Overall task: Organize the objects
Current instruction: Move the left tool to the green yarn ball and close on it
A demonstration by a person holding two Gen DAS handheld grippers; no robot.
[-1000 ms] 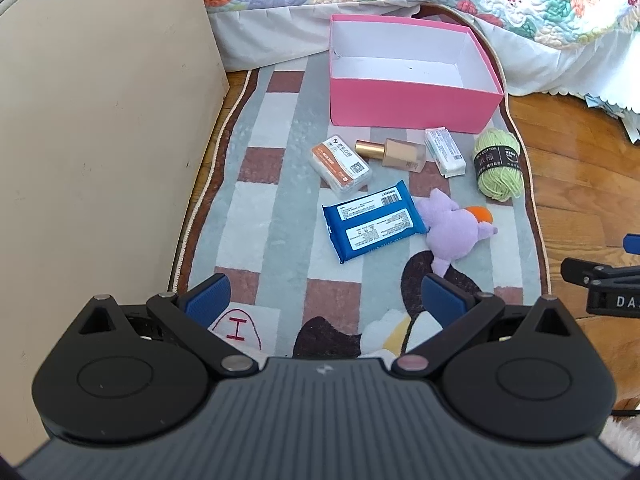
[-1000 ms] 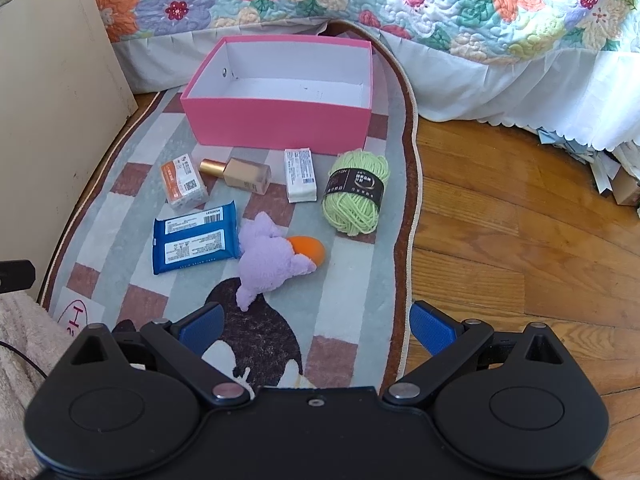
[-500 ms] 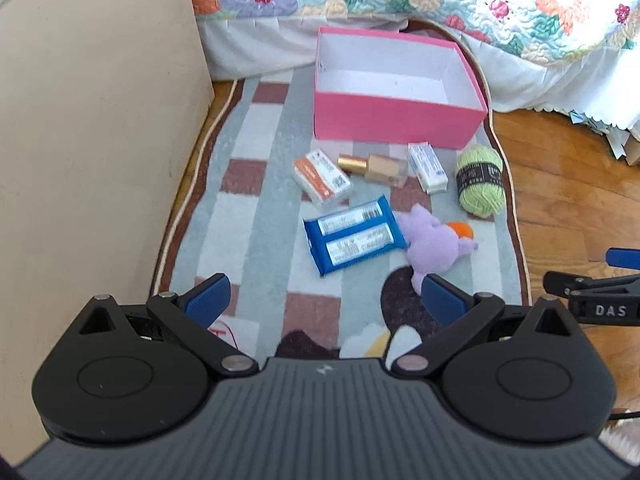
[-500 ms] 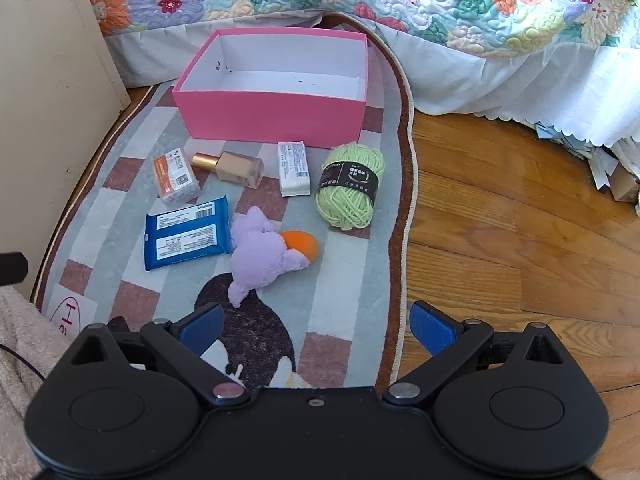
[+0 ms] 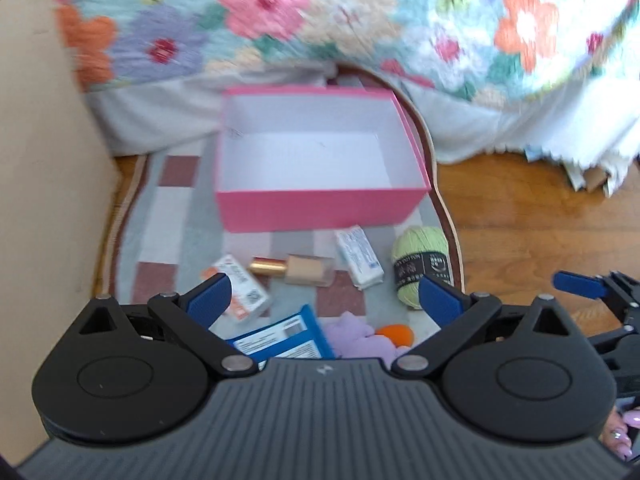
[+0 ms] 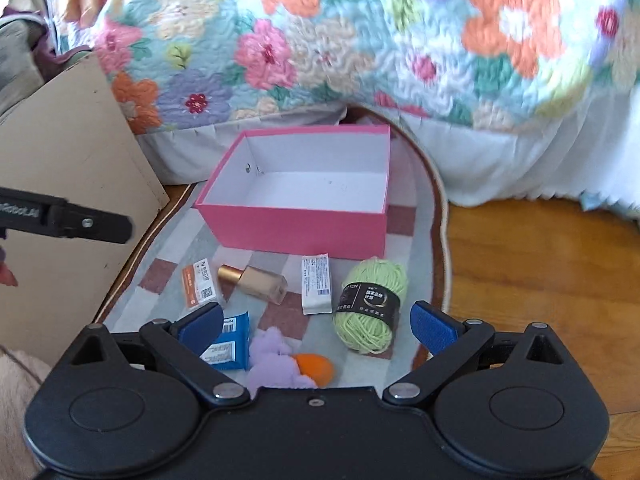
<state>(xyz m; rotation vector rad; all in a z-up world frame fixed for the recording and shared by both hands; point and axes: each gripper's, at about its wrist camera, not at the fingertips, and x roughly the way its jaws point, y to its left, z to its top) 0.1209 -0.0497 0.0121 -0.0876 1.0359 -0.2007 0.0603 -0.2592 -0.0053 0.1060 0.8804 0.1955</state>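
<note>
Pink box (image 6: 296, 232): stood open-topped on the rug (image 6: 416, 280), straight ahead of my two grippers, white inside with nothing in it.
Yarn ball (image 6: 370, 306): green, black band, lay just ahead of my right gripper's right finger.
White packet (image 6: 317, 290): left of the yarn, close to the box's front wall.
Foundation bottle (image 6: 254, 283): on its side, gold cap pointing left, between the white packet and the orange-and-white packet (image 6: 200, 286).
Blue wipes pack (image 5: 280, 338): nearest my left gripper, partly hidden by it.
Purple plush (image 6: 276, 362): orange beak, beside the wipes, low between my right gripper's fingers.
Left gripper (image 5: 324, 300): fingers spread wide, holding nothing.
Right gripper (image 6: 318, 324): fingers spread wide, holding nothing.
Floral quilt (image 6: 360, 40): hung from the bed beyond the box.
Wood floor (image 6: 540, 280): right of the rug.
</note>
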